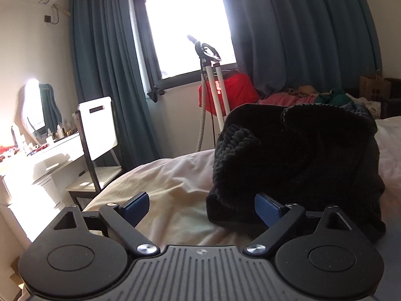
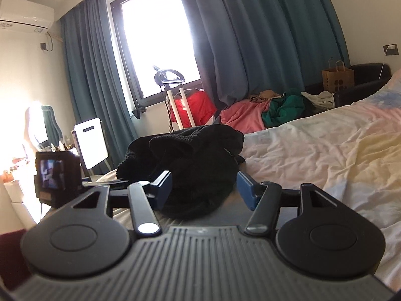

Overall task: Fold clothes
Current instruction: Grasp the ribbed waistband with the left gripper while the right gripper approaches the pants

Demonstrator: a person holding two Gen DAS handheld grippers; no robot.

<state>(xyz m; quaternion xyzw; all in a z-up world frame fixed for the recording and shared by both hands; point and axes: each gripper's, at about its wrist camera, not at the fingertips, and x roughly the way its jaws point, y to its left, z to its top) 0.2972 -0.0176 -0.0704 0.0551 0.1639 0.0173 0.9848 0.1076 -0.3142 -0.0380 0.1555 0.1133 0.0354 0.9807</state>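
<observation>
A black knitted garment (image 1: pixel 295 160) lies bunched in a heap on the cream bed sheet (image 1: pixel 173 188). My left gripper (image 1: pixel 201 208) is open, low over the sheet; its right finger touches the heap's near left edge, and nothing is between the fingers. In the right wrist view the same black garment (image 2: pixel 193 160) lies straight ahead. My right gripper (image 2: pixel 204 188) is open with its fingers on either side of the heap's near end. The left gripper's camera (image 2: pixel 56 175) shows at the left of that view.
A white chair (image 1: pixel 97 135) and a white dresser (image 1: pixel 37 165) stand left of the bed. A garment steamer (image 1: pixel 210 80) stands by the window. A pile of pink, green and tan clothes (image 2: pixel 270 110), a paper bag (image 2: pixel 338 77) and a black armchair (image 2: pixel 368 77) are beyond the bed.
</observation>
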